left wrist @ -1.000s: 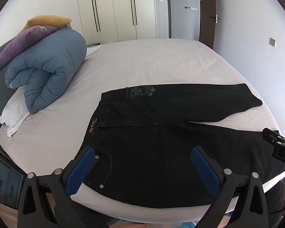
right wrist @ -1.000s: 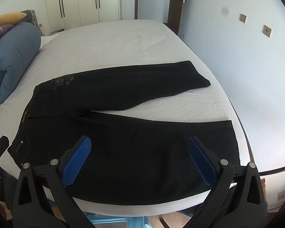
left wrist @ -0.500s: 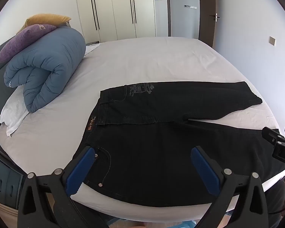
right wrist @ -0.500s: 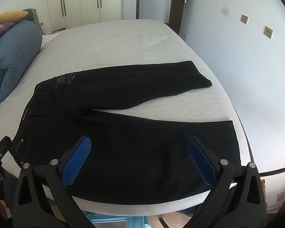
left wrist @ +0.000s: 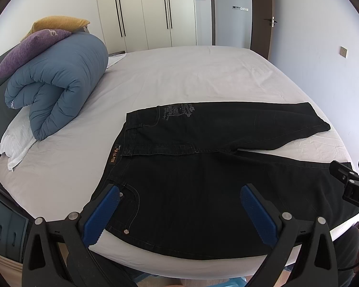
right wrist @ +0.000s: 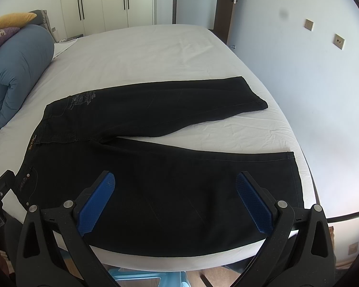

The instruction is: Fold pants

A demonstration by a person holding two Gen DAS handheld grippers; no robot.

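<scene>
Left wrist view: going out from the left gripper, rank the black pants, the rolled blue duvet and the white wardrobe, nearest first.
1. black pants: spread on the bed right under the left gripper, whose jaws are open.
2. rolled blue duvet: farther up the bed, on the left side.
3. white wardrobe: against the back wall, beyond the bed.

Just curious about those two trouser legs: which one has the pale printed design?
The far leg of the black denim pants, beside the bare white sheet; its grey print sits near the waistband. The near leg is plain.
</scene>
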